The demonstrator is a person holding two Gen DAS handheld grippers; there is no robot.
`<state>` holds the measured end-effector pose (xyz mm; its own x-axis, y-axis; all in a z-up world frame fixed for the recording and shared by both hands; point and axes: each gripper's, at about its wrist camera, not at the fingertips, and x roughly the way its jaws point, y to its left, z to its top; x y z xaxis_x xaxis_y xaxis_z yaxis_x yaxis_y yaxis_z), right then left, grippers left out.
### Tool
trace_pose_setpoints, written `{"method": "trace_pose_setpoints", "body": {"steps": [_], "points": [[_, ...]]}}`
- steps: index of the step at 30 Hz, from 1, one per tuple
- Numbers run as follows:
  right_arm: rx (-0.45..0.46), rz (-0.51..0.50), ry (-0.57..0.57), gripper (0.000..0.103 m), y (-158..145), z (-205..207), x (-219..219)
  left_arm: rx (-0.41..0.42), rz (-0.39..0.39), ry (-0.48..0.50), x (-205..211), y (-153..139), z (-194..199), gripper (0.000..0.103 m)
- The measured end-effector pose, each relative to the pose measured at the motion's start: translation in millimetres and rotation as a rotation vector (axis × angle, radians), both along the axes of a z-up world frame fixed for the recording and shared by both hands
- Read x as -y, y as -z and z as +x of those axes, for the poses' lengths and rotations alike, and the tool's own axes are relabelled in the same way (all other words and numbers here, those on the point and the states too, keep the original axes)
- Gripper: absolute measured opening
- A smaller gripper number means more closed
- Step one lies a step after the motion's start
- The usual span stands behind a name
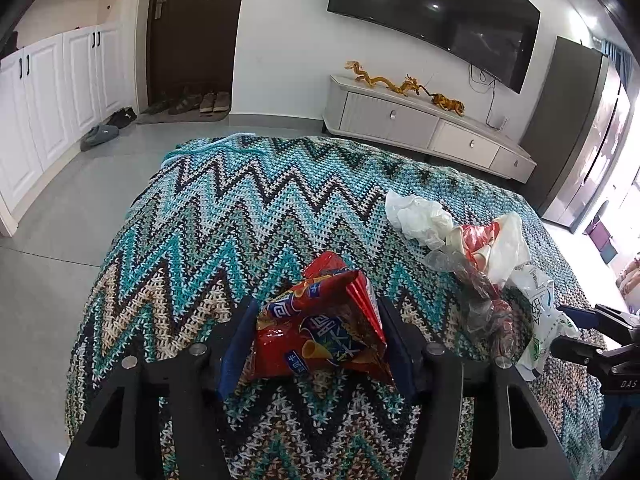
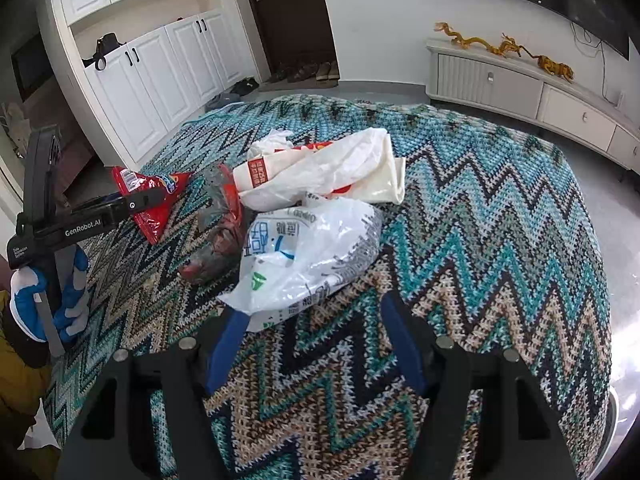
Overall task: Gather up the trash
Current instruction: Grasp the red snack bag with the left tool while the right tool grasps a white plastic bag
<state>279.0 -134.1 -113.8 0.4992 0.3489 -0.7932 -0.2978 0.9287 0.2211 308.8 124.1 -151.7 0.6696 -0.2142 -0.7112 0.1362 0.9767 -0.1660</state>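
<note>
Blanket (image 1: 224, 216) to the left of and beyond my left gripper (image 1: 316, 344) is bare, open for passage; the red snack bag (image 1: 320, 320) fills the gap between its jaws. On its right the trash heap (image 1: 472, 264) blocks the way, with my right gripper (image 2: 312, 344) just beyond it. Right gripper: printed bag (image 2: 308, 248) lies at its left finger (image 2: 224, 348), heap behind it, bare blanket to the right.

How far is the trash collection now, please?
Nothing looks collected yet: every piece lies on the zigzag blanket. In hand: the left gripper has the red snack bag between its fingers, apparently closing on it. The right gripper is open, one finger at the printed white bag. Left: the white sack and dark crumpled wrapper.
</note>
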Motion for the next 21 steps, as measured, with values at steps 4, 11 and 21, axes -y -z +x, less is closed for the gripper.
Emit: {"method": "trace_pose_setpoints", "body": {"steps": [4,11,21], "points": [[-0.002,0.061,0.004,0.066,-1,2,4,-0.009,-0.015,0.003,-1,4,1,0.048],[-0.025,0.139,0.033,0.074,4,18,-6,-0.007,-0.008,0.003,-1,6,-2,0.045],[-0.048,0.177,0.079,0.029,9,26,9,0.014,-0.010,0.024,5,2,-15,0.031]]}}
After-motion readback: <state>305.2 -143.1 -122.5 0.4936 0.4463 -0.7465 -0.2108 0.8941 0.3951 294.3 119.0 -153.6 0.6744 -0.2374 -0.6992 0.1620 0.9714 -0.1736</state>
